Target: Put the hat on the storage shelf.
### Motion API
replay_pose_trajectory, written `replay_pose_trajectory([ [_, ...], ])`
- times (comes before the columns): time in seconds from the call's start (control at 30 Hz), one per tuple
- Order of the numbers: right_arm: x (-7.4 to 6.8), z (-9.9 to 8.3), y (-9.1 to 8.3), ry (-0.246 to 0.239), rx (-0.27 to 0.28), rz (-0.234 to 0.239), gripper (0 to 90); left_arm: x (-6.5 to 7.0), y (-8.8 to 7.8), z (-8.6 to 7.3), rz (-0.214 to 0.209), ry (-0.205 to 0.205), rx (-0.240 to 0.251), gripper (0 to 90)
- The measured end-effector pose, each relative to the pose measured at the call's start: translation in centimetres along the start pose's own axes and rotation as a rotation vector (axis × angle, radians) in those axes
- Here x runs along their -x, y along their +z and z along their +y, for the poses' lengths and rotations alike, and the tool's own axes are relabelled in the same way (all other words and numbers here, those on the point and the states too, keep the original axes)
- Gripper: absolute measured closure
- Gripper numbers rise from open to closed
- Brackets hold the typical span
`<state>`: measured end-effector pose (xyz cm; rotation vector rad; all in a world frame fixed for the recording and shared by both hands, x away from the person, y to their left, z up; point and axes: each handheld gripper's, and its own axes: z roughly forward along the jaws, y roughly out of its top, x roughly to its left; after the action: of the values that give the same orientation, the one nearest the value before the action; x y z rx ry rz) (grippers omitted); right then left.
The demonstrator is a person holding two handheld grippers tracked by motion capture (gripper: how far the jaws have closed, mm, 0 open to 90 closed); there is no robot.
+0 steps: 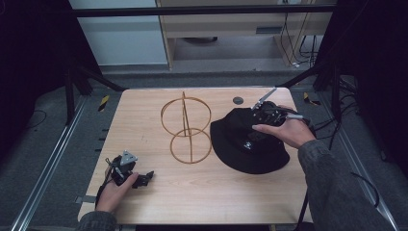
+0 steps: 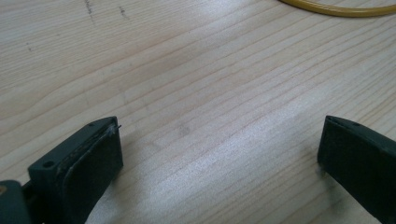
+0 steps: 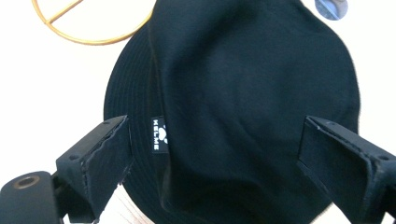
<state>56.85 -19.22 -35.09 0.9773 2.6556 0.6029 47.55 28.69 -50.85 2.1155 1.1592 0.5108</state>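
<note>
- Your right gripper point(image 3: 212, 154) hangs over the black bucket hat point(image 3: 243, 93), jaws spread wide on either side of the crown, not pinching the cloth.
- The hat lies on the right half of the table point(image 1: 202, 192), just beside the gold wire stand point(image 1: 185, 129).
- Your left gripper point(image 2: 219, 144) rests low at the table's near left corner, jaws apart over bare wood.

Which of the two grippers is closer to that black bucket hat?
The right gripper: its open jaws sit over the black bucket hat. The left gripper rests open on the table's near left corner, well away.
</note>
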Motion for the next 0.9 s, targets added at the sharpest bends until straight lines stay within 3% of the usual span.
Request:
replay_pose_trajectory([
  [0.2, 0.2, 0.1, 1.1, -0.007, -0.049, -0.011, 12.4, 0.0, 0.0, 0.0, 0.0, -0.006, 0.006, 0.0],
  [0.5, 0.2, -0.1, 2.0, -0.016, -0.081, -0.003, 17.0, 0.1, 0.0, 0.0, -0.001, -0.009, 0.004, 0.0],
  [0.7, 0.2, -0.2, 2.3, -0.039, -0.101, -0.025, 32.7, 0.1, 0.0, 0.0, 0.0, -0.009, 0.004, 0.0],
  [0.9, 0.2, -0.4, 2.9, -0.069, -0.136, -0.029, 57.1, 0.1, 0.0, 0.0, -0.001, -0.008, 0.004, 0.0],
])
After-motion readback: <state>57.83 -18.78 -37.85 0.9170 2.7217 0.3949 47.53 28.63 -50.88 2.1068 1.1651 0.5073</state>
